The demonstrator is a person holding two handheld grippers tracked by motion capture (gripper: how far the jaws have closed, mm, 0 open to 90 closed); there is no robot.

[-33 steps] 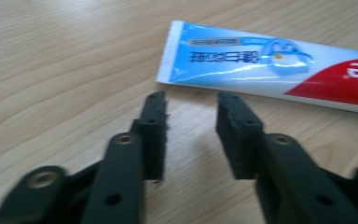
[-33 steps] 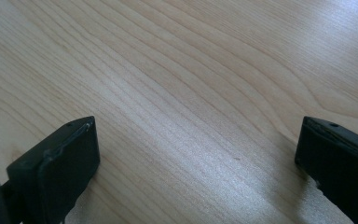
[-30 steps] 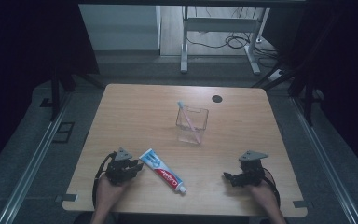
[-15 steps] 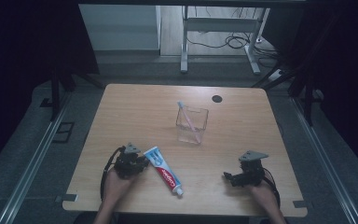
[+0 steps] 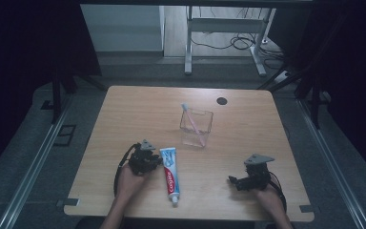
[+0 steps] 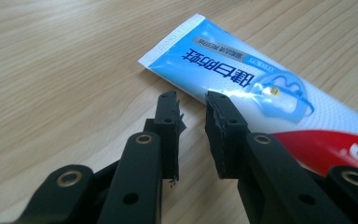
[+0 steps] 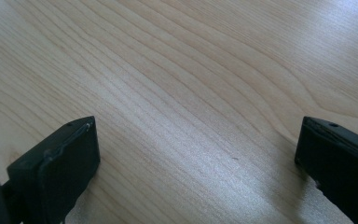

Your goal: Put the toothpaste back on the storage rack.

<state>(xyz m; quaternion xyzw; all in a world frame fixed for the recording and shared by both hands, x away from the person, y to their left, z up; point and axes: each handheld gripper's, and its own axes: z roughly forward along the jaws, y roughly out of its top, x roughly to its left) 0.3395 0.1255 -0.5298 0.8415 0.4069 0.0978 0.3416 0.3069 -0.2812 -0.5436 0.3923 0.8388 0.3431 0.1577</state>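
Observation:
A blue, white and red toothpaste tube (image 5: 170, 172) lies flat on the wooden table (image 5: 138, 109), flat end away from the person and cap toward the front edge. My left gripper (image 5: 155, 162) sits just left of the tube's flat end. In the left gripper view the jaws (image 6: 191, 99) stand a little apart with bare wood between them, the right one at the edge of the tube (image 6: 242, 84). My right gripper (image 5: 233, 181) rests on the table at the front right, wide open (image 7: 196, 140) over bare wood.
A clear square cup (image 5: 196, 129) holding a pink toothbrush (image 5: 191, 118) stands in the table's middle, beyond the tube. A small black round mark (image 5: 222, 100) sits near the far edge. A desk frame and cables stand on the floor beyond.
My left gripper moved right up to the tube's flat end. The tube swung from a diagonal to nearly straight toward the person. The right gripper stayed put.

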